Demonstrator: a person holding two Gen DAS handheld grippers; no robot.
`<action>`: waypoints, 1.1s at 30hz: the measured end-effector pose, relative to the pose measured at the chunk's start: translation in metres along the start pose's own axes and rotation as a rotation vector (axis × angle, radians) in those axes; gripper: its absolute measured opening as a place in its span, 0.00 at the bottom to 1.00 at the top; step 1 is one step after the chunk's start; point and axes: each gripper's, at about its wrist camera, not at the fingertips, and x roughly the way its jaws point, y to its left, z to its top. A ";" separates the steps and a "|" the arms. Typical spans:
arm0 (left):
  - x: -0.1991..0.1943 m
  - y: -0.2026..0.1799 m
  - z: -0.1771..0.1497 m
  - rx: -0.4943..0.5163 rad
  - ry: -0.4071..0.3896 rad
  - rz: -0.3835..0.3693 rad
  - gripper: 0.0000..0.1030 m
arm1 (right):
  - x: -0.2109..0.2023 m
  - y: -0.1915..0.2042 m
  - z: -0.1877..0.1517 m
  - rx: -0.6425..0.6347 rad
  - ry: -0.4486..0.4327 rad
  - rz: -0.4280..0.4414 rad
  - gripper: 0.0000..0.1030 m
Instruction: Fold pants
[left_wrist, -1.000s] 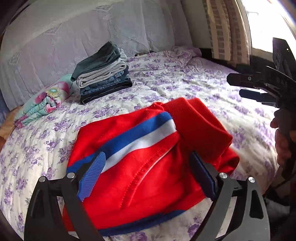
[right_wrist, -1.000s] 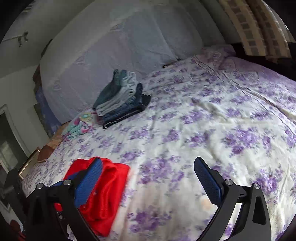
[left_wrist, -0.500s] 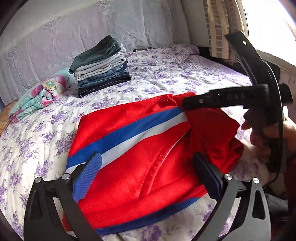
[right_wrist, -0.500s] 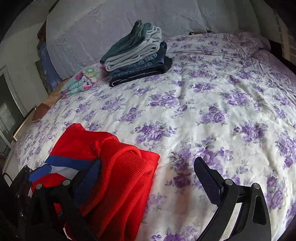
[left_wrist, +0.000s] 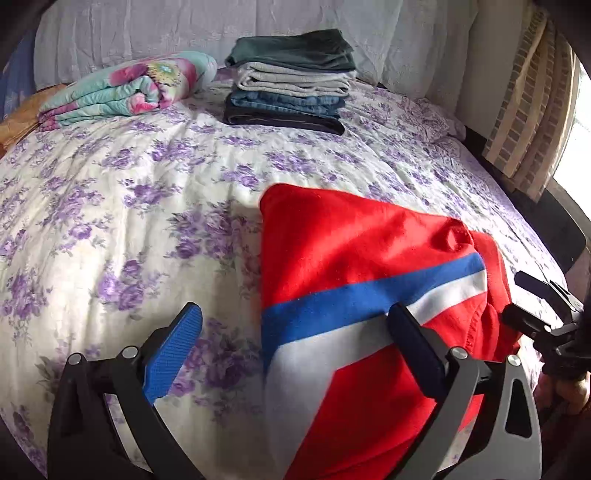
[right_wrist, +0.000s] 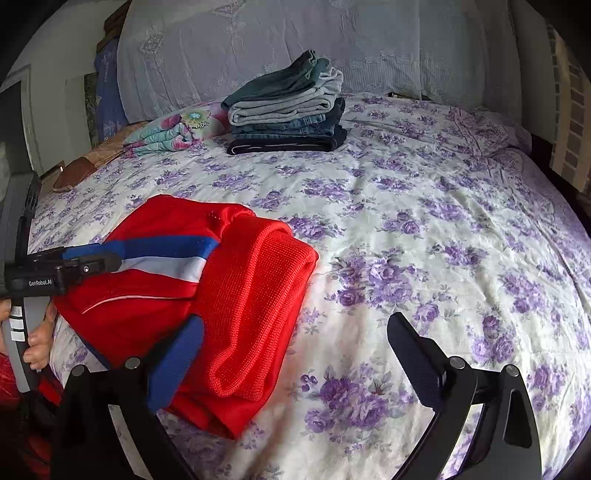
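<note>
**Pants waiting for a grip**

Pants (left_wrist: 354, 295), red and half folded, are lying at lower right of the left view. We are holding the left claw (left_wrist: 295, 339) and right claw (right_wrist: 295, 354) released, gripping nothing. We are judging it best to pinch both near corners evenly.

text: "GenRobot.AI" | on: left claw (right_wrist: 110, 260) body
</note>
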 end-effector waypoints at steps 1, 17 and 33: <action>-0.007 0.004 0.004 -0.013 -0.030 0.008 0.94 | -0.009 0.006 0.007 -0.033 -0.047 -0.019 0.97; 0.008 0.012 0.002 -0.033 0.040 -0.081 0.95 | 0.018 0.035 0.020 -0.042 -0.006 0.202 0.97; 0.004 -0.011 -0.016 0.027 0.048 -0.148 0.95 | 0.058 -0.030 -0.008 0.375 0.160 0.450 0.97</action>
